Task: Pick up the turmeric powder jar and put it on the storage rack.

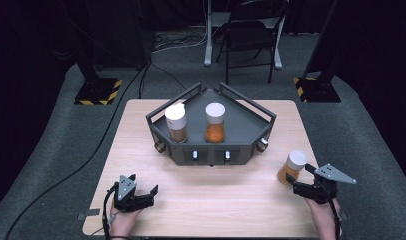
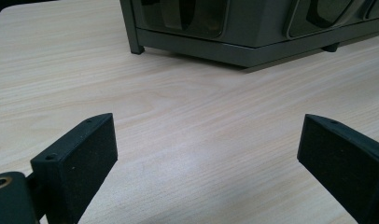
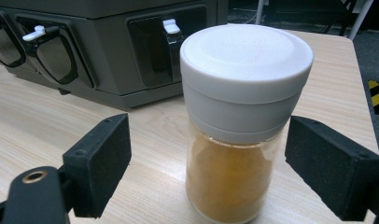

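Now I see my right tongs [image 3: 208, 172] at the right side of the tabletop [image 1: 206, 200], and their 2 black jaws stand spread on both sides of a spice jar [image 3: 241, 126]. From the right gripper view there is a gap between each pad and the glass, so the jaws do not press on the jar. The jar stands upright on the wood by itself. It has a white cap and orange-brown powder inside, which fills most of the glass part. In the high view the same jar [image 1: 291, 167] is near the right edge of the tabletop, just in front of the right tongs [image 1: 307, 179] and apart from the grey rack [image 1: 241, 130].

The rack sits at the middle of the tabletop, towards the far side. It carries 2 more jars with white caps: the left jar [image 1: 176, 123] with brown powder and the right jar [image 1: 215, 122] with orange powder. Both stand upright and do not touch each other.

My left tongs [image 1: 141, 192] rest low at the near left part of the tabletop. In the left gripper view their jaws are spread wide with bare wood between them, and the lower corner of the rack [image 2: 253, 28] is further ahead.
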Demonstrator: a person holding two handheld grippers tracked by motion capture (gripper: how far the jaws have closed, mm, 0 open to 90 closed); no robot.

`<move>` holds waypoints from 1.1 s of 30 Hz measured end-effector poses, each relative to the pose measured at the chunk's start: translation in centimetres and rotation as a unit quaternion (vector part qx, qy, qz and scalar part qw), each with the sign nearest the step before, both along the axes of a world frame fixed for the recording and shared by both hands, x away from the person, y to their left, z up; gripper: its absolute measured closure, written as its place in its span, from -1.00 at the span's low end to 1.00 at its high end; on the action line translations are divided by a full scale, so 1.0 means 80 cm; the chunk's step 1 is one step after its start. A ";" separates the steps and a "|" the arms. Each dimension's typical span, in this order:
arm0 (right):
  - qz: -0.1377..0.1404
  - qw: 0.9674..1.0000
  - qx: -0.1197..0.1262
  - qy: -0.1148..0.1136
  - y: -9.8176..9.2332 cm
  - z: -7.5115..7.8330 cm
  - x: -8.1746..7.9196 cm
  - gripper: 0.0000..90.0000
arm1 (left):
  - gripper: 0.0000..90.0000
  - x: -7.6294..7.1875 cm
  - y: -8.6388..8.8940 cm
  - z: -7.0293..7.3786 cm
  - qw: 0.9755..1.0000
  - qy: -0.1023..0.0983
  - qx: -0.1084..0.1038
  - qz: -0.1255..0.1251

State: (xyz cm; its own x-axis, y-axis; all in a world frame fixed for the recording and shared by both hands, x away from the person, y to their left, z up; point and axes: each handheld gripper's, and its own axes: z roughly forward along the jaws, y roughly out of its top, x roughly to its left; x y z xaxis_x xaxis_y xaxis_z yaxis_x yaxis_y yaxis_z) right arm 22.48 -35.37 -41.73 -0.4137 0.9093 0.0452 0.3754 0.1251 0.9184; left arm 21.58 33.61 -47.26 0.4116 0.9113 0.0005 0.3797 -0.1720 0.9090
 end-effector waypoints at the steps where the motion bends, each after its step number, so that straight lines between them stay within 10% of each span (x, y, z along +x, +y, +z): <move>1: 0.000 1.000 0.000 0.002 0.000 0.000 0.001 -0.70 | -0.89 0.000 0.000 0.000 1.000 0.001 0.000 0.000; 33: -0.017 0.999 -0.046 0.022 0.018 0.017 0.040 -0.24 | -0.89 -0.002 -0.001 0.000 1.000 0.001 0.000 0.002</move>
State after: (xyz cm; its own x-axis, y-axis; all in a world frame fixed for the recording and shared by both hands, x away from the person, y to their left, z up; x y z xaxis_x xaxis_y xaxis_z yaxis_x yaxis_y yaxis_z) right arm 25.66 -33.91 -40.36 -0.3823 0.9238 -0.0214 0.4201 0.1944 0.8864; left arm 21.41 33.55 -47.26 0.4085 0.9128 0.0001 0.3813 -0.1707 0.9085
